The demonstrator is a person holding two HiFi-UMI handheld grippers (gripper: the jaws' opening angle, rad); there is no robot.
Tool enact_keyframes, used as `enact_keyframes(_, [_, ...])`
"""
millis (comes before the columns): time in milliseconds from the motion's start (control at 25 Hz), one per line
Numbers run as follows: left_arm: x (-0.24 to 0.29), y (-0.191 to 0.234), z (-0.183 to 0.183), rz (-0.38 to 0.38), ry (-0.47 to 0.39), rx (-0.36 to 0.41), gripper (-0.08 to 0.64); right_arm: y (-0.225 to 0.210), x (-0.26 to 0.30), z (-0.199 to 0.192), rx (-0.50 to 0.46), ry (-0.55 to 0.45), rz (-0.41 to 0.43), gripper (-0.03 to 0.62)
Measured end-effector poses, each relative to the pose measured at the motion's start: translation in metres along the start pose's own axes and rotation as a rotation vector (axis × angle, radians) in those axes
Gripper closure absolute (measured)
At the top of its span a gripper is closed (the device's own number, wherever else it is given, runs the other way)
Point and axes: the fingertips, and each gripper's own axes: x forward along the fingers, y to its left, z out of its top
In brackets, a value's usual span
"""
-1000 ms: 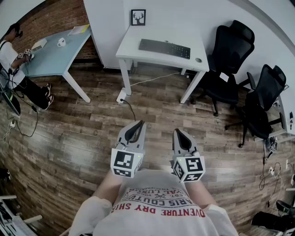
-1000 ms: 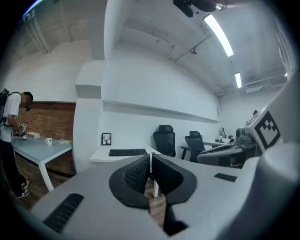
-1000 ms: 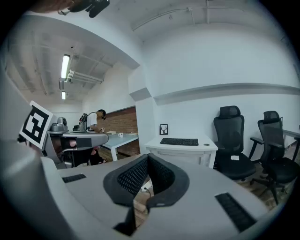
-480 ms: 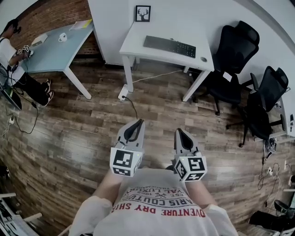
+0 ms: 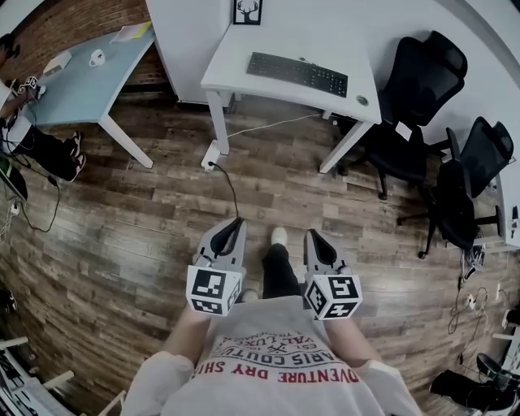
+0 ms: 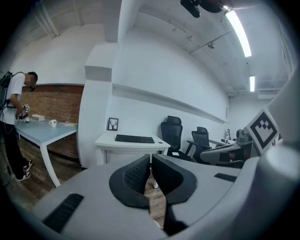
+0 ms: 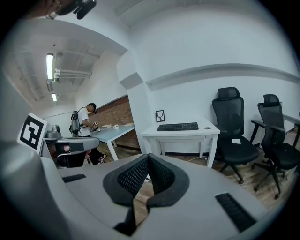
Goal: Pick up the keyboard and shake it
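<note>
The keyboard lies flat on the white surface, well ahead of both tongs and touched by neither. A framed picture shows at that surface's far edge against the white wall, and a small round thing sits near the keyboard's right end. Ahead and to the right of the right tongs stand the black office chairs, one close to the surface and one farther right. Ahead and far to the left of the left tongs is a blue surface with a mug on it, before a brick wall; another person stands at its end. The floor is wood planks, and a cable runs over it from near the white surface's leg toward the tongs. Both tongs are held low, side by side, each with its pads pressed together and nothing between them. Against the frame 1 second back, the white surface shows larger and nearer, the picture is now cut by the top edge, and the wearer's leg and shoe now show between the 2 tongs. Count: 1 keyboard, 2 surfaces, 2 chairs, 1 picture, 1 mug, 2 tongs, each bearing 1 marker cube.
</note>
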Motion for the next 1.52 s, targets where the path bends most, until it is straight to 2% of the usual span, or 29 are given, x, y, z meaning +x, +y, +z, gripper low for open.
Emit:
enact_keyframes(160, [0.043, 0.014, 0.015, 0.032, 0.009, -0.004, 0.526, -0.029, 0.042, 0.025, -0.002, -0.011, 0.018, 0.568])
enact_keyframes(680, [0.213, 0.045, 0.109, 0.128, -0.037, 0.006, 0.526, -0.163, 0.165, 0.145, -0.036, -0.096, 0.046, 0.568])
enact_keyframes(880, [0.261, 0.048, 0.121, 0.141, -0.028, -0.008, 0.526, -0.207, 0.196, 0.161, -0.012, -0.070, 0.038, 0.568])
enact_keyframes(1160, [0.314, 0.077, 0.122, 0.166, 0.006, -0.029, 0.526, -0.242, 0.238, 0.175, -0.014, -0.056, 0.015, 0.568])
enact_keyframes(1360, [0.366, 0.106, 0.130, 0.139, 0.012, -0.030, 0.526, -0.266, 0.280, 0.190, -0.002, -0.070, -0.023, 0.568])
enact_keyframes(1520, [0.418, 0.135, 0.152, 0.098, 0.007, -0.029, 0.526, -0.285, 0.324, 0.211, 0.014, -0.069, -0.068, 0.568])
